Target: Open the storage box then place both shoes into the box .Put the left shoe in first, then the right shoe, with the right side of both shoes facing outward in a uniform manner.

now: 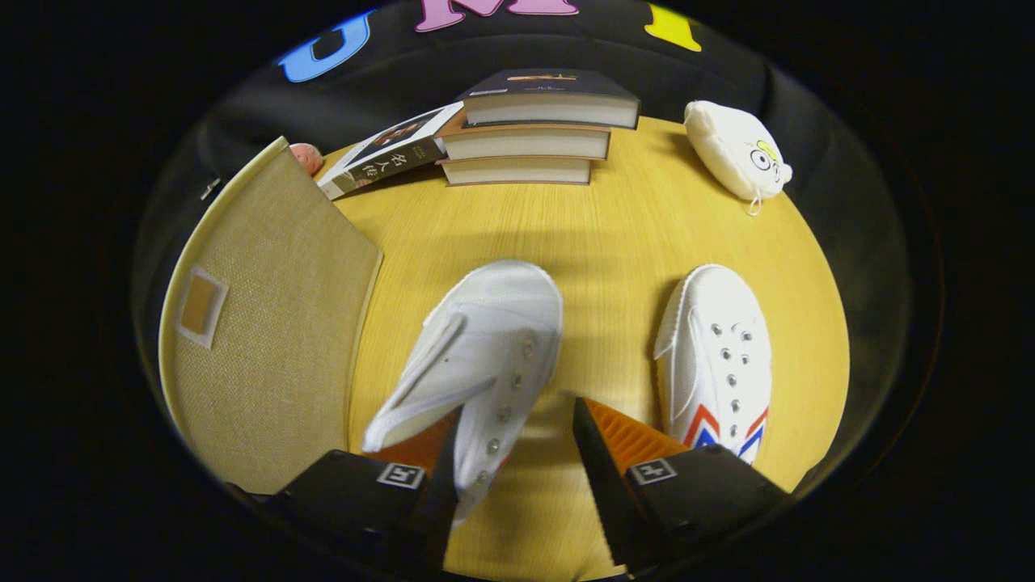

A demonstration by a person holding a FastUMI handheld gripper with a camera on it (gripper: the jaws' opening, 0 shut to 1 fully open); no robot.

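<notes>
Down on the round yellow wood-grain table (614,242), the gripper (517,436) has its two fingers spread wide, and the nearer white canvas shoe (485,347) lies across the gap — its heel end against the left finger (433,453), while the right finger (602,444) stands clear of it, so nothing is clamped. Its tongue flops loose toward the left and a row of metal eyelets faces up. Well to the right sits the second white canvas shoe (716,356), with red and blue chevron stripes near its heel, apart from the fingers. Left of both shoes stands the beige woven-fabric storage box (267,323) — its flat lid carries a small square patch. Beyond the shoes, a stack of three thick books (534,129) rests by a leaning paperback (388,158), and a cream plush pouch (736,149) lies at the far right edge.
</notes>
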